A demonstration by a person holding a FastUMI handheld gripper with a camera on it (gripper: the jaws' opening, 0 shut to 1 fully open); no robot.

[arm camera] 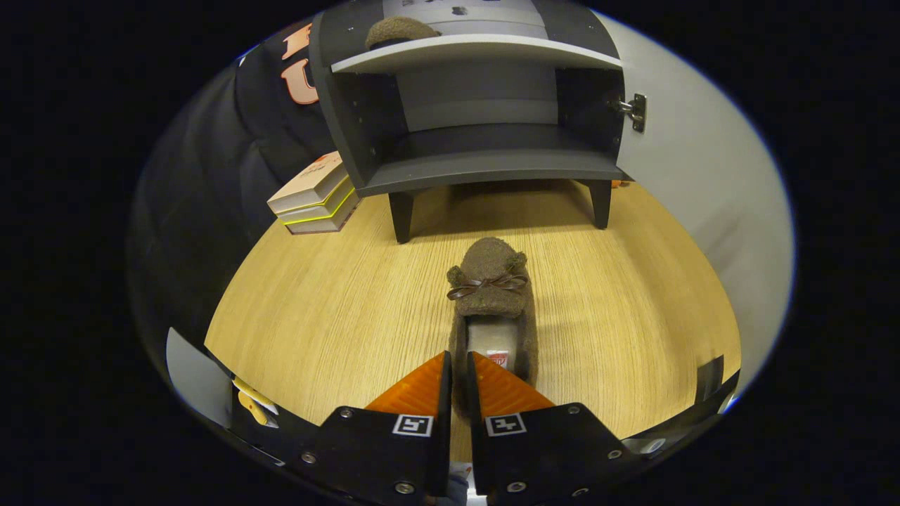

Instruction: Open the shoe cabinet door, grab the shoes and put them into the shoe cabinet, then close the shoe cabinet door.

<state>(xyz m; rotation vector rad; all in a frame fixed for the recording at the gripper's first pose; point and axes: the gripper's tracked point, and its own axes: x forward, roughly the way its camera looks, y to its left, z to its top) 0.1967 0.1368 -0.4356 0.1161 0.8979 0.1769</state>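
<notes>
Open shoe cabinet (485, 165) at upper centre, one shoe (397, 29) already shelved; second fuzzy slipper (492, 295) mid-frame on floor (337, 295), soft, light, heel rim pinched by nearly closed gripper (458, 383).

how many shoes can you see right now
2. One brown shoe lies on the wooden floor before the open shoe cabinet, its heel wall between the gripper fingers. The other sits on the cabinet's upper shelf. Others may be hidden inside.
</notes>
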